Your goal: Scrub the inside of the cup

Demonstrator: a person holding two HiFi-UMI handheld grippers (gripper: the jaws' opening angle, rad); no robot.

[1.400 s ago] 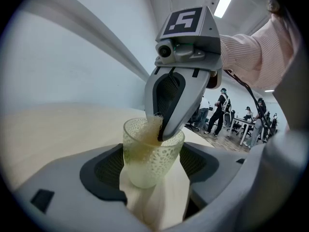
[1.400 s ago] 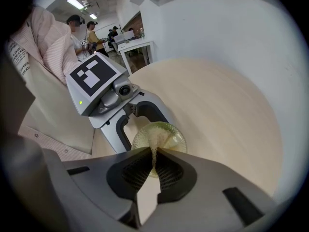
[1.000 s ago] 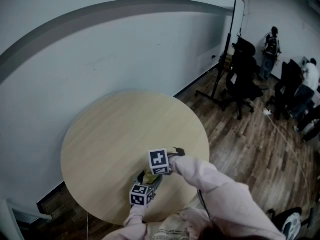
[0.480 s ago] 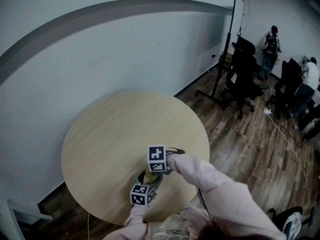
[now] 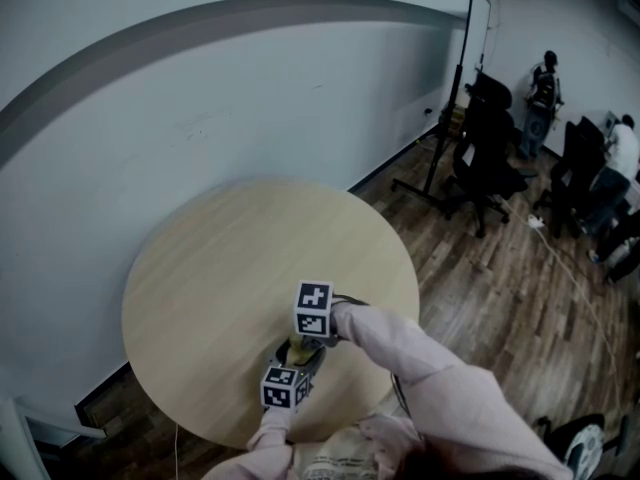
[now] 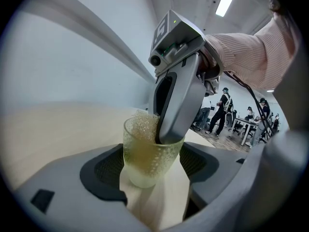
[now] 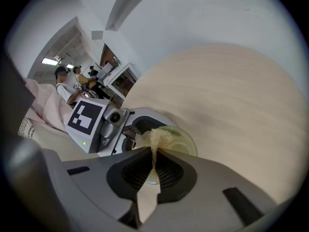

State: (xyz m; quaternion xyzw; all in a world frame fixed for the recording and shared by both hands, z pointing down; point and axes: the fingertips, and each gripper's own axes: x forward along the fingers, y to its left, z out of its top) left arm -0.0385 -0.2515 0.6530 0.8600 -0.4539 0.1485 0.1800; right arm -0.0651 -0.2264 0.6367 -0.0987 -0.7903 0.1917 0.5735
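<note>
Fingers (image 6: 104,170) of the left gripper (image 6: 153,178) stand wide and clamp the cup (image 6: 145,153) from both sides, their dark ribbed pads against its wall. Those of the right gripper (image 7: 153,164) are closed together on the sponge (image 7: 157,135), with a thin pinch of it caught between the pads.

One round, pale wooden worktop (image 5: 230,268) carries everything. It stands on a dark plank floor (image 5: 500,298) beside a grey wall. Two pink sleeves (image 5: 420,368) come in over its near edge, one to each of the two grippers, and each gripper bears one cube with square markers. The grippers meet close to the near edge. The right one is above and points steeply down, while the left one is lower and nearer level.

One cup is there, a translucent, pebbled tumbler tinted yellow-green. It is upright near the worktop's near edge, with its long axis vertical, mouth up and base down. Whether the base touches the wood I cannot tell. The right gripper's finger tips reach down through the mouth into it.

One sponge is there, a pale yellow, open-meshed scrubber. Most of it sits inside the cup, and a tuft rises above the rim just beside the right gripper's fingers.
</note>
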